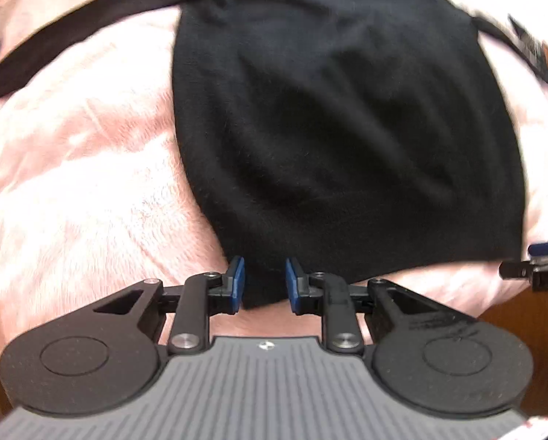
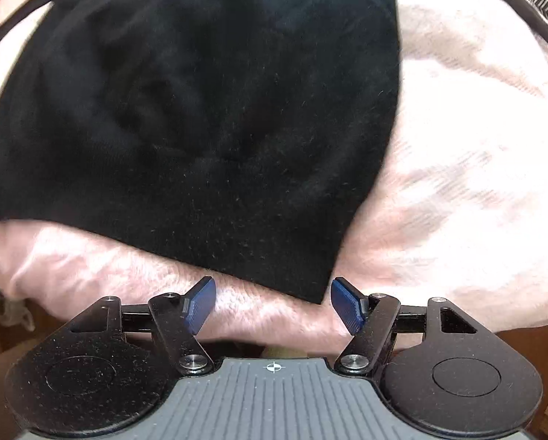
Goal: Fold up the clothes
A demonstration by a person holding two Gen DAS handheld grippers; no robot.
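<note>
A: What lay where?
B: A pink fleecy blanket (image 1: pixel 72 190) carried the black garment (image 1: pixel 340 128), spread flat.
A: The step?
B: Taking the near hem, I'd judge. The left gripper (image 1: pixel 265 286) straddled one corner, fingers parted; the right gripper (image 2: pixel 273 306) gaped wider, just short of its corner.
A: Next?
B: Closing both, lifting evenly.

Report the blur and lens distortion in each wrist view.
Left wrist view: fisheye bows the black knit garment and fluffy pink blanket; the upper right edge is motion-smeared. Right wrist view: the blanket is streaked, while the right gripper stays sharp.
</note>
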